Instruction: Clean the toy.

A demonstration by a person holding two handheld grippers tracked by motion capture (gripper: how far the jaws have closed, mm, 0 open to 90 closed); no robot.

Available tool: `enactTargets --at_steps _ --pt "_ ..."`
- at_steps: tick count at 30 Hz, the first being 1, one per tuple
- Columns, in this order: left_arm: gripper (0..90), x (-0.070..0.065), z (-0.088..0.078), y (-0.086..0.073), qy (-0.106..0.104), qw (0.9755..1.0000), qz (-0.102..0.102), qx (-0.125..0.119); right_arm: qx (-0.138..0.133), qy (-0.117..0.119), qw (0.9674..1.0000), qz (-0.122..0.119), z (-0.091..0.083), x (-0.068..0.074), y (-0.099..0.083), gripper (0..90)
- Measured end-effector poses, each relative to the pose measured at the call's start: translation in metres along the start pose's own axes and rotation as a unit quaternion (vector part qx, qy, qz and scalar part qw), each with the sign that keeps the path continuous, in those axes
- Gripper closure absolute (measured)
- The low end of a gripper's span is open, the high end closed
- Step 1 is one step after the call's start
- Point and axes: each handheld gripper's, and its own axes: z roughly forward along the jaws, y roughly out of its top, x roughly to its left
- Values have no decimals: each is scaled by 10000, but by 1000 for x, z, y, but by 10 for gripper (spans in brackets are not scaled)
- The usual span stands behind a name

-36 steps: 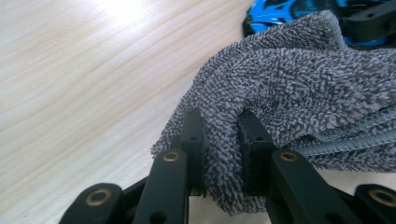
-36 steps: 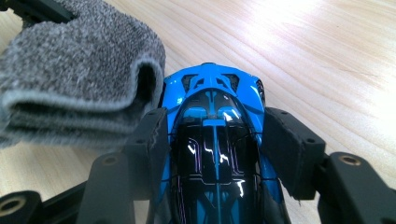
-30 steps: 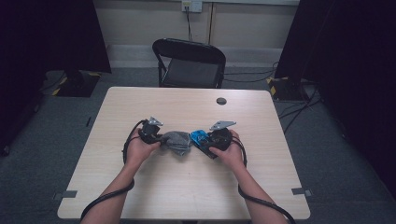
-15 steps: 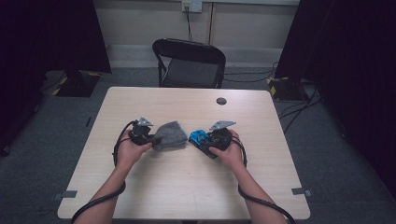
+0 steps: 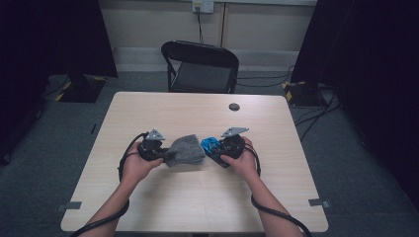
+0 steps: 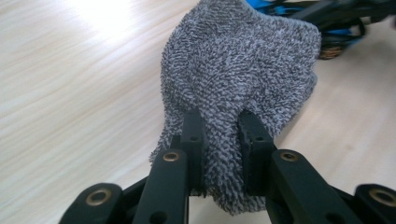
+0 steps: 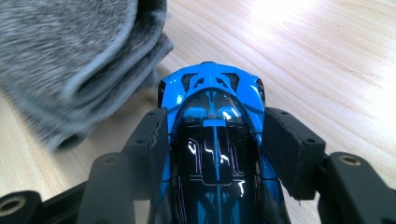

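Left gripper (image 6: 219, 140): clamped on grey cloth (image 6: 243, 70). Right gripper (image 7: 215, 144): clamped on blue toy car (image 7: 215, 140). Risk: car dislodged if cloth is pressed hard.

cloth (image 5: 185, 149) left of toy car (image 5: 211, 146), both mid table (image 5: 197, 207), chair (image 5: 200, 66) behind

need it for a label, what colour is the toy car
Blue and black toy car, best in the right gripper view.

Pale wood counter (image 5: 188, 207) on grey carpet (image 5: 64, 128); black folding chair (image 5: 200, 66) beyond far edge; dark curtains (image 5: 49, 39) both sides; beige wall (image 5: 148, 22).
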Motion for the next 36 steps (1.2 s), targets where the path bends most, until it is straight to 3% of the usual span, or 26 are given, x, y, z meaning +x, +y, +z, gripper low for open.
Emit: enactTargets --at_steps 10,14,21,27,29,32,36 --pt "753 -24 -1 -5 -403 9991 150 -46 1 -5 10000 6 0 0 0 417" --pt "753 -41 1 -7 -633 9976 281 -35 39 8 10000 8 0 0 1 417" --pt "752 -58 8 -10 -851 9956 383 33 15 -25 10000 40 1 1 1 417" --pt "752 -72 17 -10 -1120 9920 564 124 40 -16 10000 35 1 0 1 417" --pt "752 -80 25 -10 -1369 9883 649 177 42 -20 10000 41 1 0 2 417" --pt "752 -84 31 -9 -1413 9871 706 240 33 -19 10000 35 1 0 2 417" --pt "752 -82 46 0 -1194 9901 701 246 7 -16 10000 43 1 0 1 417"
